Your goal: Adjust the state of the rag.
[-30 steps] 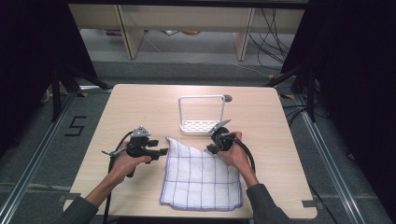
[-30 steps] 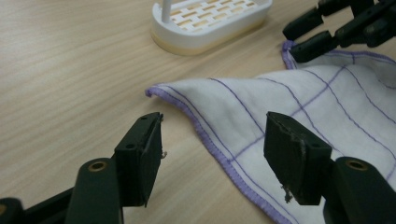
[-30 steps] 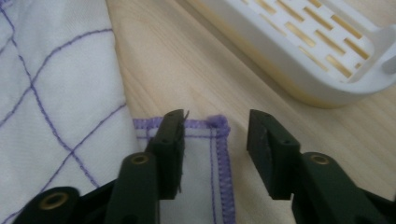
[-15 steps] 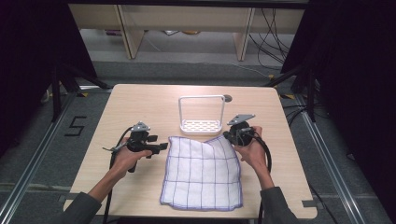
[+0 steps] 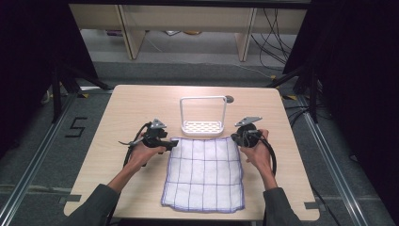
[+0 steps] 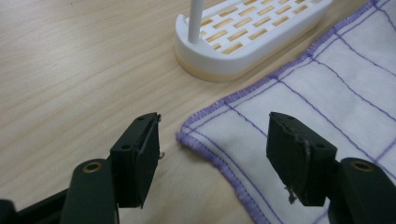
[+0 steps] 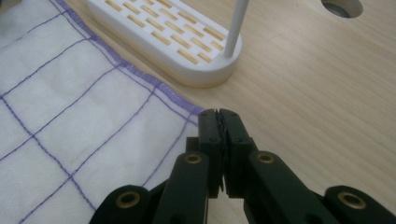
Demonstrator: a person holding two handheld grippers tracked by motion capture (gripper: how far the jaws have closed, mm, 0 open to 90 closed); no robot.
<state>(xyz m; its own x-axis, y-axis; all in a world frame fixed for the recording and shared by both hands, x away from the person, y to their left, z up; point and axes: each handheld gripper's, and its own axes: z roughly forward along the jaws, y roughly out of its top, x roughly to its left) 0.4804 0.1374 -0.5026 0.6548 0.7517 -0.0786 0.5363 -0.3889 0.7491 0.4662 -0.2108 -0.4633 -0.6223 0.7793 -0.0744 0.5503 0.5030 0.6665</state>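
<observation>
Left gripper (image 6: pixel 212 147) fingers spread astride the cloth (image 5: pixel 204 172) corner; right gripper (image 7: pixel 218 116) fingers pressed together.

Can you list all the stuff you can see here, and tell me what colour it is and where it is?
cloth: one, white with purple grid lines and purple edge, lying flat on the near middle of the table.
rack: one, white, slotted base with a tall loop handle, just beyond the cloth's far edge.
table: one, light wood, with a round hole near its far edge.
left claw: one, black, jaws open either side of the cloth's far left corner.
right claw: one, black, jaws shut, at the cloth's far right corner; whether it pinches the cloth is unclear.
hands: two, one holding each claw, sleeves dark.
</observation>
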